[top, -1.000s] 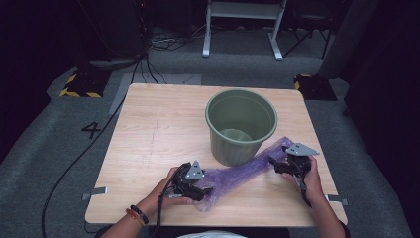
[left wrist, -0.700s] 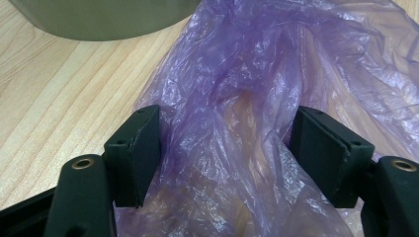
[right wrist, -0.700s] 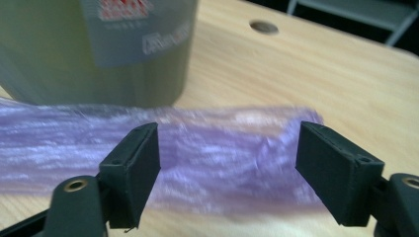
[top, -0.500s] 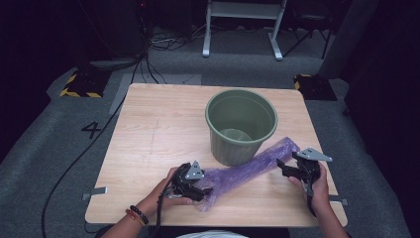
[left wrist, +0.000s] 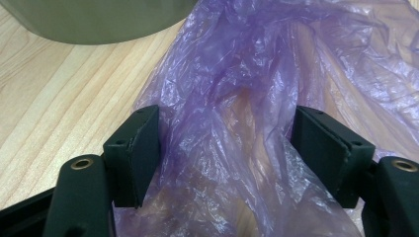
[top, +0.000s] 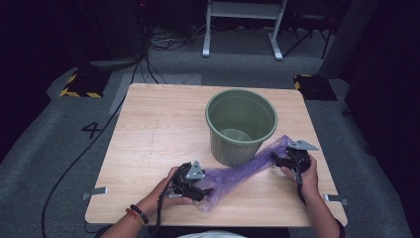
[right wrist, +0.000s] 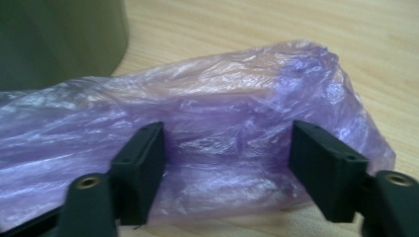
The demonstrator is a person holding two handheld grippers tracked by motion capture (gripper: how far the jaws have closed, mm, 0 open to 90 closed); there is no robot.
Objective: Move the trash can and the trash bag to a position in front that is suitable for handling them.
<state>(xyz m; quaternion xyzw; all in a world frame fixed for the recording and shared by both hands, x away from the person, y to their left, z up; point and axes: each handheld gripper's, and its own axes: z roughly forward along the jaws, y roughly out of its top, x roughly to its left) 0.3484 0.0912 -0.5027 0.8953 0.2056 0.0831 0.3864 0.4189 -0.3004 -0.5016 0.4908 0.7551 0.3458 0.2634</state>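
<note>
A crumpled purple plastic bag (top: 247, 171) lies stretched across the front of the wooden table (top: 158, 129), just in front of a green bucket (top: 241, 126). My left gripper (top: 205, 191) rests at the bag's left end. In the left gripper view its jaws (left wrist: 227, 143) stand wide apart with loose bag film (left wrist: 237, 98) between them. My right gripper (top: 278, 159) is at the bag's right end. Its jaws (right wrist: 227, 158) straddle the bag (right wrist: 222, 113) and have just been closing, but the pads still stand apart from the bunched film.
The bucket (left wrist: 99, 19) stands upright right behind the bag, its wall (right wrist: 54, 39) close to the right gripper. The table's right edge (top: 329, 163) is near the right hand. Bare wood (top: 148, 148) lies to the left of the left gripper.
The right gripper pulled a little away to the right, then came back and down onto the bag's right end. The left gripper and the bucket have kept still.
</note>
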